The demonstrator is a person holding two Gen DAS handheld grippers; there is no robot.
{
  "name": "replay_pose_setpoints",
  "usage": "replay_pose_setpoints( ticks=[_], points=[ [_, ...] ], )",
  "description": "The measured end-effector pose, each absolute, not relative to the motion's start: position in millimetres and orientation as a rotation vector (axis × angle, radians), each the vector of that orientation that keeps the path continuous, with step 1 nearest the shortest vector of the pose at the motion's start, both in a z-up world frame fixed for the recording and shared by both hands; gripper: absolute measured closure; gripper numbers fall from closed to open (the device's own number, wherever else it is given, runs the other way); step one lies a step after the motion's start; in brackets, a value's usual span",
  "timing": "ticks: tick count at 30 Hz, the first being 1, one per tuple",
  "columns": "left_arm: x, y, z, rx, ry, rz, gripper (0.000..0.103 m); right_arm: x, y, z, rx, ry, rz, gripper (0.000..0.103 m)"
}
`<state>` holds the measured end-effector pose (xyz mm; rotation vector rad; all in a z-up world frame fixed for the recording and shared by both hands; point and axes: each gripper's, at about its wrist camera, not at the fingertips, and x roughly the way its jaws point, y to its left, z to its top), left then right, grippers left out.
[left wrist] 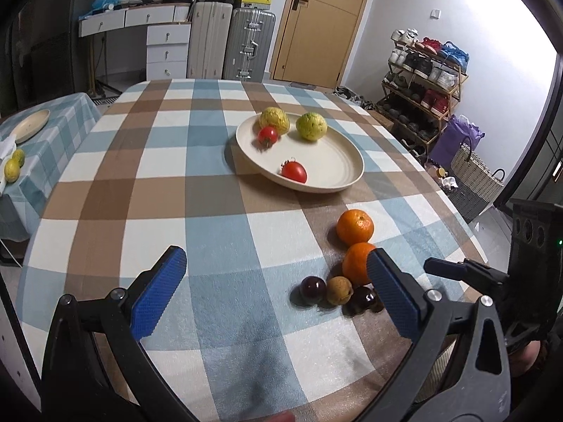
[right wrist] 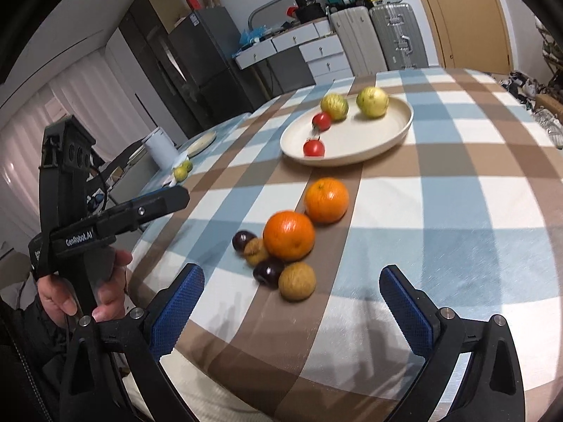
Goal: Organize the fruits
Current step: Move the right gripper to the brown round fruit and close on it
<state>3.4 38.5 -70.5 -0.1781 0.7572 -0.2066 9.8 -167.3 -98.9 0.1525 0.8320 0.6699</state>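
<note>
A cream plate [left wrist: 327,176] [right wrist: 394,130] on the checked tablecloth holds two yellow-green guavas [left wrist: 311,126] [right wrist: 372,102] and two red tomatoes [left wrist: 293,171] [right wrist: 314,148]. Nearer me lie two oranges [left wrist: 355,227] [right wrist: 326,199], two dark plums [left wrist: 312,289] [right wrist: 268,271] and two brown longans [left wrist: 339,290] [right wrist: 297,281] in a cluster. My left gripper [left wrist: 278,267] is open and empty, left of the cluster. My right gripper [right wrist: 292,281] is open and empty, just before the cluster. The left gripper also shows in the right wrist view [right wrist: 176,197].
A side table at the left carries a second plate [left wrist: 31,125], small yellow fruits [left wrist: 12,168] and a white cup [right wrist: 160,146]. Suitcases [left wrist: 248,44], drawers, a door and a shoe rack [left wrist: 422,81] stand beyond the table. A woven basket [left wrist: 471,176] is at the right.
</note>
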Motion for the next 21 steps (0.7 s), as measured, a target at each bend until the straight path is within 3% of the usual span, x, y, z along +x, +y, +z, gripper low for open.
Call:
replay_pose_setpoints(
  ticks=[4,8,13,21],
  points=[
    [8,36,-78,-0.175,0.767,-0.218,0.001,10,-166,-108,0.164,0.844,0.675,0.001],
    [13,35,-82,-0.177,0.771,-0.232,0.001,11,-163,-112,0.156,0.842,0.703,0.010],
    [14,38,-84,-0.183,0.767,-0.240,0.001,11,-154,-112,0.123,0.828,0.752,0.014],
    [19,47,-90,-0.208,0.788,-0.228,0.001,15,-147,-121,0.106,0.858,0.771,0.040]
  ],
)
